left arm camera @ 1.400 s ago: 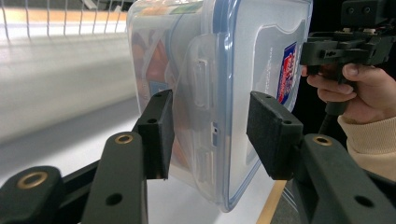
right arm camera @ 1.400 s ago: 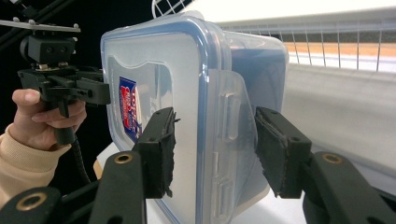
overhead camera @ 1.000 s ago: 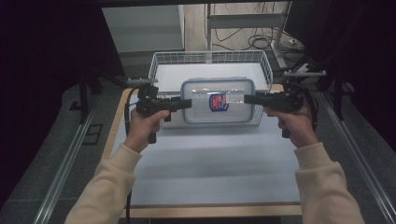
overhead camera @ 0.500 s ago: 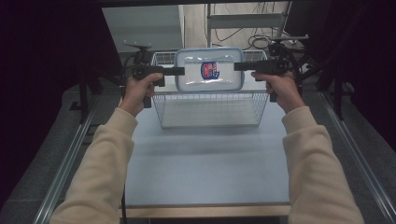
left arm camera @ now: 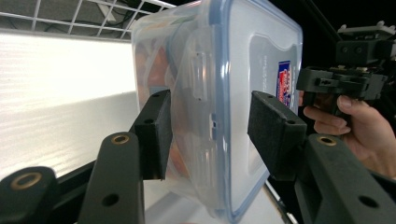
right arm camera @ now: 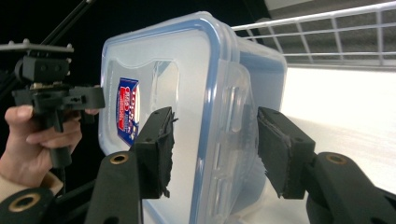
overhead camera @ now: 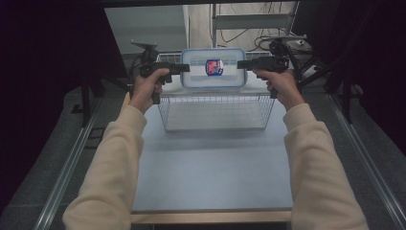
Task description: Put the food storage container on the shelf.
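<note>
A clear plastic container (overhead camera: 213,67) with a blue-rimmed lid and a red-and-blue label hangs over the far part of the wire basket (overhead camera: 215,97). My left gripper (overhead camera: 184,68) is shut on its left end, and my right gripper (overhead camera: 242,63) is shut on its right end. In the left gripper view the pads (left arm camera: 156,130) bracket the container (left arm camera: 210,84) at base and lid, with the right gripper (left arm camera: 303,81) beyond it. The right gripper view shows the container (right arm camera: 187,84) between its pads (right arm camera: 280,149) and the left gripper (right arm camera: 95,99) behind. Both pairs of jaws have just been opening slightly, the container still between them.
The basket stands at the far end of the pale blue table (overhead camera: 210,167); its wires (left arm camera: 93,14) show behind the container. Metal rails (overhead camera: 72,163) run along both table sides. Dark curtains flank the table, and cables and a stand lie beyond the basket.
Both hands have carried the container from over the near part of the basket toward its far side. The arms are stretched farther forward.
</note>
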A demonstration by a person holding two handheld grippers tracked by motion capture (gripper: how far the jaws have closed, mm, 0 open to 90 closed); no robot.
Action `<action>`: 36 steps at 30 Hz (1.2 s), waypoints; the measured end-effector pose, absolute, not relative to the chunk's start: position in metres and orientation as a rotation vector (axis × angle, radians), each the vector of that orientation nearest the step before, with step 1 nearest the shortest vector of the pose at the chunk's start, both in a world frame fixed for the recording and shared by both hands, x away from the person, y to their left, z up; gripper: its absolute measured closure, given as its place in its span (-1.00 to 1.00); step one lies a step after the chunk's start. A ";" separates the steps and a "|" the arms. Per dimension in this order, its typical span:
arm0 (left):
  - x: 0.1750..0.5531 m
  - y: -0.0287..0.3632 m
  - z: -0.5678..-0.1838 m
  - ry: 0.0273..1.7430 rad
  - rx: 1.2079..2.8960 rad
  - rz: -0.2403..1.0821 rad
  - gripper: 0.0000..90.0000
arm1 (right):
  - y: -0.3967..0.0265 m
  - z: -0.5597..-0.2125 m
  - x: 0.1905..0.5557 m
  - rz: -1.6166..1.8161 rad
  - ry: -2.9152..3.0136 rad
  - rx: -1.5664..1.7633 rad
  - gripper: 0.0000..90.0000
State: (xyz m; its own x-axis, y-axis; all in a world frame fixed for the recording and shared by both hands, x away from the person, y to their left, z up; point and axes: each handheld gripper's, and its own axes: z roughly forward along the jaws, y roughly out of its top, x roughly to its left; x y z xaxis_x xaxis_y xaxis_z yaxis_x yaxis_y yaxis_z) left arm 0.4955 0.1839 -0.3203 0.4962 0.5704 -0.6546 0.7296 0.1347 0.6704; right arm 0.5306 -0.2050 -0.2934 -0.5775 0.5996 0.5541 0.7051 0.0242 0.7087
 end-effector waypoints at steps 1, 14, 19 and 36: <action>0.497 0.184 -0.321 1.177 1.535 -0.172 0.11 | -0.205 -0.293 0.532 -1.602 -2.174 -1.410 0.04; 0.502 0.176 -0.326 1.234 1.539 -0.117 -0.36 | -0.201 -0.296 0.529 -1.649 -2.213 -1.539 -0.14; 0.476 0.180 -0.312 1.195 1.552 0.041 -0.47 | -0.210 -0.288 0.507 -1.730 -2.308 -1.472 -0.23; 0.323 0.184 -0.361 0.957 1.717 0.154 -0.52 | -0.243 -0.338 0.378 -1.737 -2.594 -1.130 -0.45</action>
State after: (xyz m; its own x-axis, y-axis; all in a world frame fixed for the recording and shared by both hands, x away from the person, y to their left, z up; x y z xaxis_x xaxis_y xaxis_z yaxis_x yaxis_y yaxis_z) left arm 0.3227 0.1841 -0.3614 0.6642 0.6593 -0.3524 0.5155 -0.0625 0.8546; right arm 0.3782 -0.2427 -0.3378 -0.7543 0.6204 0.2149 0.4350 0.2269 0.8714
